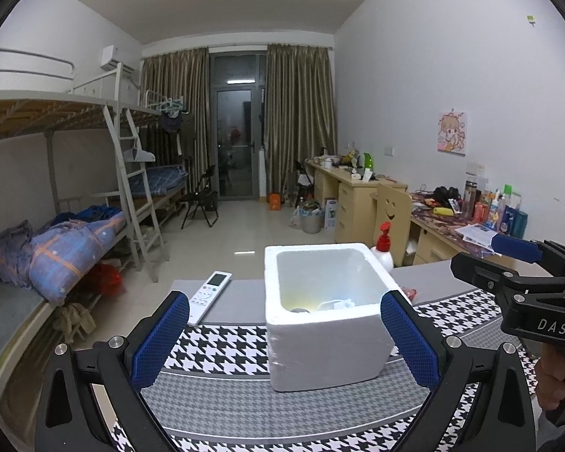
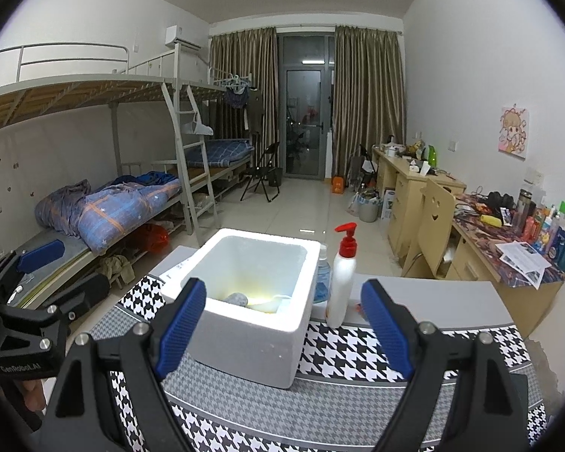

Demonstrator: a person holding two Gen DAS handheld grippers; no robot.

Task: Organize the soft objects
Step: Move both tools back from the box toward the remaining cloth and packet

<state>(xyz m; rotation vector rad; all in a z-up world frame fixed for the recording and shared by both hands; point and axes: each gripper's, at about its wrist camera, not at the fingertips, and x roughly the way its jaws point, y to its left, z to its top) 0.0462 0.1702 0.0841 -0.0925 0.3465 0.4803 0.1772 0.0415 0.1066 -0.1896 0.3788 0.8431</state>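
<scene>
- Remote point(image 1: 210, 297): lies on the desk point(image 1: 237, 403) at 9 o'clock of the box, just beside it; clearly seen only in the left view, where the box hides all but a corner in the right view.
- Left gripper point(image 1: 284, 342): jaws released, wide apart, holding nothing; the box sits between and just beyond the pads.
- Box point(image 1: 329, 314): white foam, open-topped, standing on the houndstooth cloth point(image 1: 222, 346). The soft objects appear to lie already at its bottom.
- Box contents: the right view shows a grey lump point(image 2: 236, 298) and a white piece point(image 2: 278, 301); the left view shows only their edges past the near wall.
- Bottle point(image 2: 342, 282): red pump, at 3 o'clock of the box, near it; the right view also shows a blue bottle point(image 2: 322, 278) behind, unseen from the left.
- Right gripper point(image 2: 282, 329): jaws released, empty.
- Step, as judged: nothing soft remains loose on the desk, so the task looks nearly done; any reach should enter the box from above, clear of the bottle.
</scene>
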